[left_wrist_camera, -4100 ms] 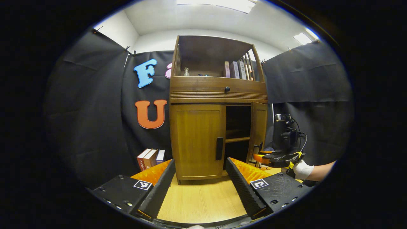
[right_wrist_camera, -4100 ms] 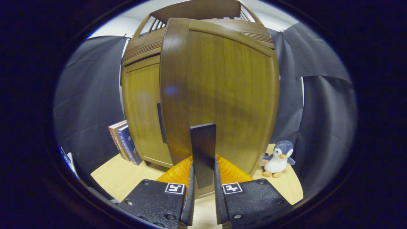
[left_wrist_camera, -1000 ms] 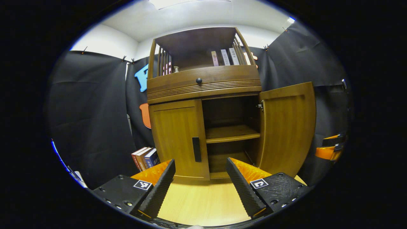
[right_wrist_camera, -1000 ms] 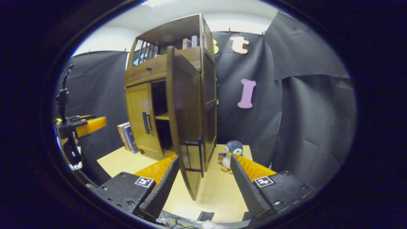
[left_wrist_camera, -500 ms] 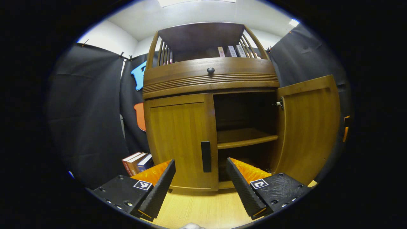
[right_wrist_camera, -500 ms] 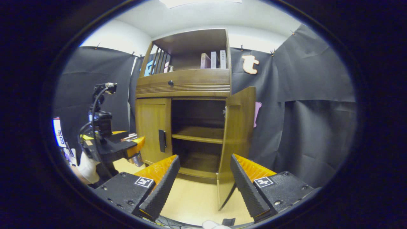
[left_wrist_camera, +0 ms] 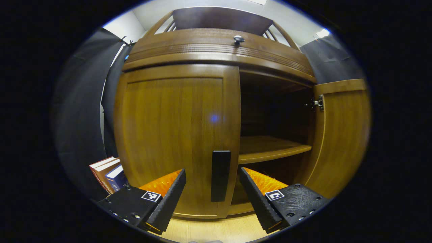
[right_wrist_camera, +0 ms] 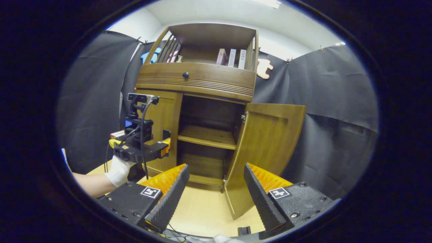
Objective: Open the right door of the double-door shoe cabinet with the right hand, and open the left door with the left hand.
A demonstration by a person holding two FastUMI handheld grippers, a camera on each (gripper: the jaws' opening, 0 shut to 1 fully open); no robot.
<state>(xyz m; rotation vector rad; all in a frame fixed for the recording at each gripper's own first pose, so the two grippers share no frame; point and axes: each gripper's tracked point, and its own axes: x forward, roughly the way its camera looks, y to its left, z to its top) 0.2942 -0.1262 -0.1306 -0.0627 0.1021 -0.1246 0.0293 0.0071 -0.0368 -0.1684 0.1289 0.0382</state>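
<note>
In the left gripper view the closed left door (left_wrist_camera: 175, 135) of the wooden shoe cabinet looms close, its dark bar handle (left_wrist_camera: 220, 175) standing between the fingers of my open left gripper (left_wrist_camera: 213, 195), untouched. The right door (left_wrist_camera: 341, 135) hangs swung open, baring a shelf (left_wrist_camera: 270, 148). In the right gripper view my right gripper (right_wrist_camera: 214, 192) is open and holds nothing, back from the cabinet. There the open right door (right_wrist_camera: 263, 152) stands ahead, and the left gripper (right_wrist_camera: 162, 146), held by a gloved hand (right_wrist_camera: 118, 170), sits at the left door's handle.
Several books (left_wrist_camera: 108, 172) lean against the black cloth left of the cabinet. The cabinet stands on a light wooden tabletop (right_wrist_camera: 202, 209). More books (right_wrist_camera: 231, 57) stand on its top open shelf above a drawer with a round knob (right_wrist_camera: 185, 75).
My left gripper has moved in close to the left door, bringing the handle between its fingers. My right gripper has drawn back and turned slightly; the right door stays open.
</note>
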